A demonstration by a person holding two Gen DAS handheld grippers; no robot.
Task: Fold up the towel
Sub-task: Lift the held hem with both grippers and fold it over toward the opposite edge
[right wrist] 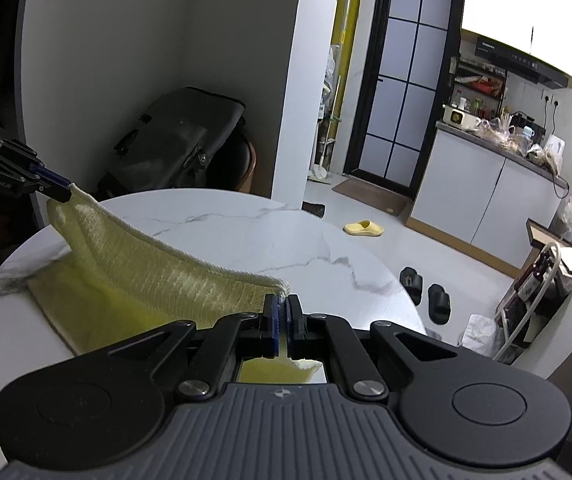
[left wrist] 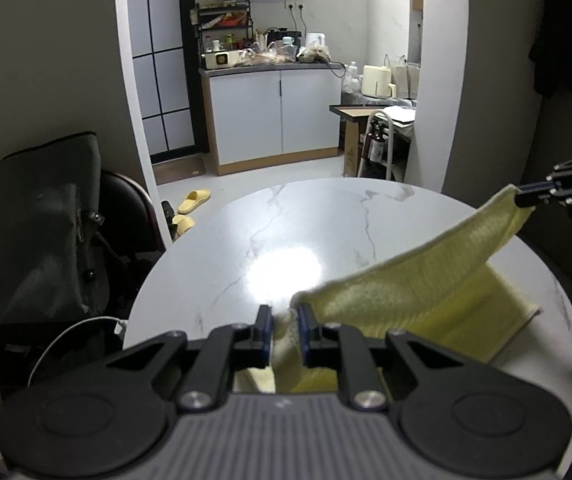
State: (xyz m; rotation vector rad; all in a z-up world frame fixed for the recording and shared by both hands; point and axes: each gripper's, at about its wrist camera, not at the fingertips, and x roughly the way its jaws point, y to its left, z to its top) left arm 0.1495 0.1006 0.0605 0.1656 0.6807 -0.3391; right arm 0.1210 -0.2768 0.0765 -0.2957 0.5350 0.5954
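Note:
A pale yellow towel hangs between my two grippers above the round white marble table. My left gripper is shut on one corner of the towel. My right gripper is shut on the other corner of the same edge; it also shows in the left wrist view at the right. The lifted edge sags between them, and the rest of the towel lies on the table below. In the right wrist view my left gripper shows at the far left, pinching the towel corner.
A dark backpack sits on a chair left of the table. A white cable lies by the table's left edge. Yellow slippers and black slippers lie on the floor. Kitchen cabinets stand beyond.

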